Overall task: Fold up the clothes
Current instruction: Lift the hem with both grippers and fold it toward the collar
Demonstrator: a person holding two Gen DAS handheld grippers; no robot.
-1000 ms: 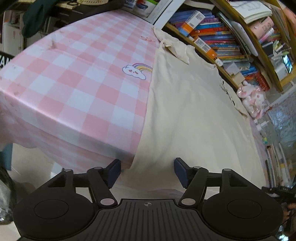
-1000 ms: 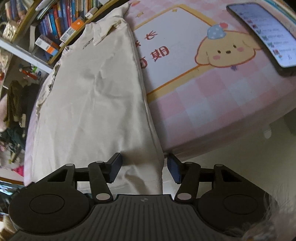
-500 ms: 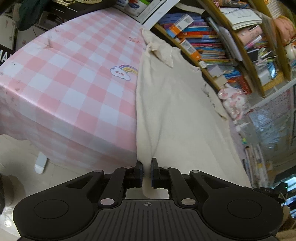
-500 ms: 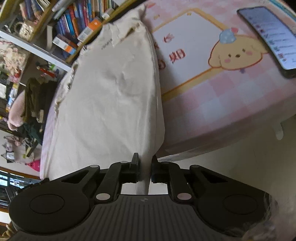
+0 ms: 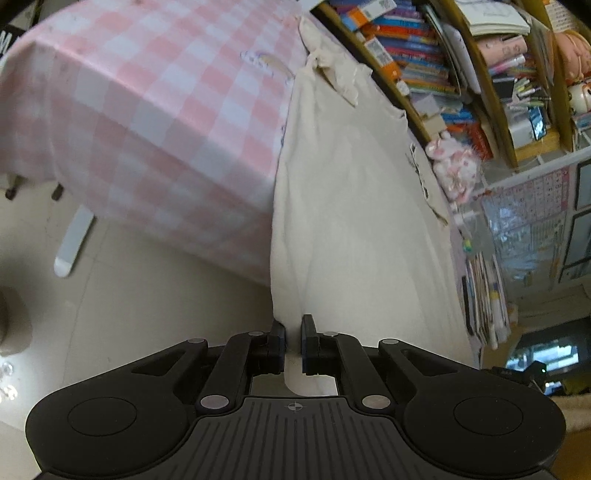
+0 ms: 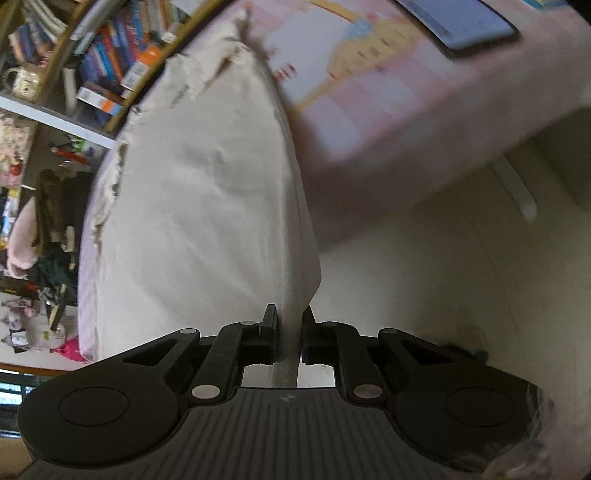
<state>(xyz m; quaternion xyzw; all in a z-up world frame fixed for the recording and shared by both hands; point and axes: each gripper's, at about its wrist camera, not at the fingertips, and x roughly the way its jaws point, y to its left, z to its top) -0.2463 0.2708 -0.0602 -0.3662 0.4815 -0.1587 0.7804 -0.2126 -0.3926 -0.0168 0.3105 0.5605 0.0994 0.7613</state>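
A: Cream cotton garment [image 5: 354, 206] lies lengthwise on the table under the pink-and-white checked tablecloth [image 5: 147, 110], its near hem hanging past the table edge toward you. Your left gripper [image 5: 293, 341] is clamped on the left hem corner, cloth pinched between the pads. Your right gripper [image 6: 289, 341] is likewise closed tight on the right hem corner [image 6: 295, 295].

B: Room to move?

A: Bare pale floor [image 5: 166, 302] below both of your grippers. Left of the garment, a wide stretch of open checked cloth. On the right, printed cartoon dog artwork [image 6: 365, 40] on the table top, and a dark phone [image 6: 458, 22] near the far corner. Far side is tight: the garment's collar end [image 5: 332, 66] sits just beside the wooden bookshelf packed with books [image 5: 424, 62].

B: What can't you see?

A: Hem between your two grips is cut off by the gripper bodies. Right view is motion-blurred, so the table edge and artwork are soft. Dark print on the garment's far side edge [image 5: 417, 162] is too small to read. White table leg [image 5: 74, 240] is only partly visible.
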